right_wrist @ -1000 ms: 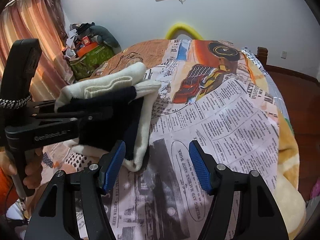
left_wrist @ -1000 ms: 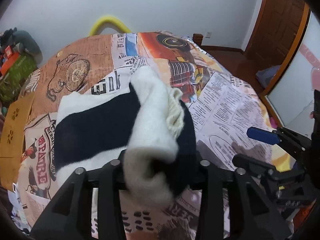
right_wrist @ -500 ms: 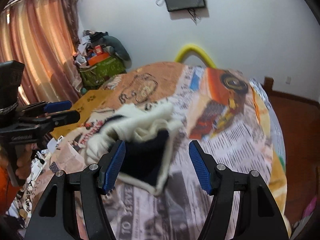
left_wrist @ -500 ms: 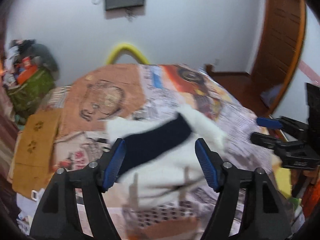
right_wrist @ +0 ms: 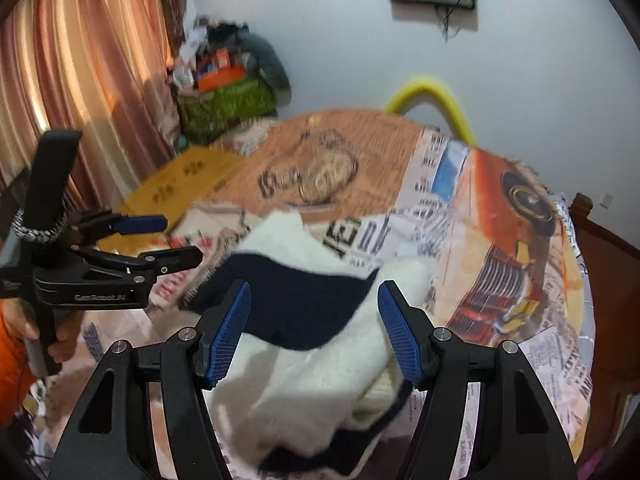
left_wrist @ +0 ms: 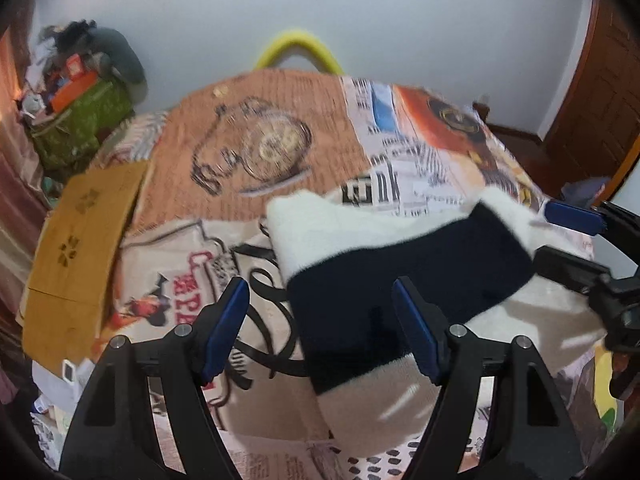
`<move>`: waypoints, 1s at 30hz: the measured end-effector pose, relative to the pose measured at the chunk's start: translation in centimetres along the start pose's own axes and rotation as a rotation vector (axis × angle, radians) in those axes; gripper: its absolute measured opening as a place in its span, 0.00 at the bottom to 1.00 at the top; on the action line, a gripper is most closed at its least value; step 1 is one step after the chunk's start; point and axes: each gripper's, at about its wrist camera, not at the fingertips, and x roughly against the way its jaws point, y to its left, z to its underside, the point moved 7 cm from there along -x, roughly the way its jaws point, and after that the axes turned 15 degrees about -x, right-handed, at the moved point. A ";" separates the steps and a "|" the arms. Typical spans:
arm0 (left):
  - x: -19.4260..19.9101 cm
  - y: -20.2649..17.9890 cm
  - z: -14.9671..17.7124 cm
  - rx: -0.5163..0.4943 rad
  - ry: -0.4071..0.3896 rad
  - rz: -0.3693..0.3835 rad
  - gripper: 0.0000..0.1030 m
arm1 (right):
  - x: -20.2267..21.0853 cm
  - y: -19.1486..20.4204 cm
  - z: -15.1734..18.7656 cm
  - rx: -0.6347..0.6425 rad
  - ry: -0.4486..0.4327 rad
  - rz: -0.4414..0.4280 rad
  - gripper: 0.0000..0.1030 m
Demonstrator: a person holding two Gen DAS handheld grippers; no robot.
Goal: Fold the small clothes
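Observation:
A small white and navy knit garment (left_wrist: 400,280) lies folded in a heap on the printed bedspread (left_wrist: 256,152); it also shows in the right wrist view (right_wrist: 312,320). My left gripper (left_wrist: 320,328) is open and empty, raised just above the garment's near left side. My right gripper (right_wrist: 314,332) is open and empty above the garment's near edge. Each gripper appears in the other's view, the right gripper (left_wrist: 572,240) at the garment's right, the left gripper (right_wrist: 160,240) at its left, both with jaws apart.
A flat brown cardboard box (left_wrist: 80,240) lies at the bed's left edge. A green bag with clutter (left_wrist: 80,120) stands by the wall, pink curtains (right_wrist: 80,80) hang left. A yellow hoop (left_wrist: 298,46) rises behind the bed. A wooden door (left_wrist: 600,100) is at right.
My left gripper let go of the garment and opened. The garment dropped into a folded heap on the bed. Both grippers pulled back and up.

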 end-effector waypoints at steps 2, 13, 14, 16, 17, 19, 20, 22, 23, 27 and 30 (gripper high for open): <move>-1.2 -1.0 0.4 -0.024 0.018 0.022 0.71 | -0.9 -0.7 0.9 0.000 0.022 0.009 0.60; -4.2 -6.0 3.9 -0.188 0.053 -0.020 0.88 | -0.5 -4.0 7.2 -0.008 0.073 0.060 0.60; -4.2 -6.0 4.2 -0.183 0.055 -0.011 0.88 | -0.4 -3.9 7.7 -0.005 0.068 0.063 0.60; -4.1 -5.8 4.8 -0.156 0.062 0.015 0.88 | 0.0 -3.9 8.3 -0.011 0.061 0.069 0.60; -3.9 -5.7 5.1 -0.141 0.066 0.030 0.88 | 0.1 -3.9 8.5 -0.017 0.059 0.072 0.60; -3.5 -5.6 5.7 -0.121 0.069 0.045 0.88 | 0.5 -4.1 8.9 -0.035 0.057 0.075 0.61; -3.2 -5.5 6.0 -0.119 0.066 0.041 0.88 | 0.7 -4.2 9.1 -0.047 0.059 0.075 0.64; -2.6 -5.6 6.5 -0.132 0.060 0.023 0.88 | 0.7 -4.7 9.7 -0.095 0.090 0.053 0.64; -2.3 -5.7 6.7 -0.139 0.055 0.019 0.88 | 0.7 -5.1 10.2 -0.134 0.109 0.027 0.63; -1.1 -5.7 7.5 -0.154 0.041 -0.021 0.93 | 1.2 -5.8 11.2 -0.188 0.115 0.007 0.63; -0.2 -5.5 8.2 -0.170 0.034 -0.034 0.93 | 1.7 -5.8 11.5 -0.183 0.111 0.017 0.63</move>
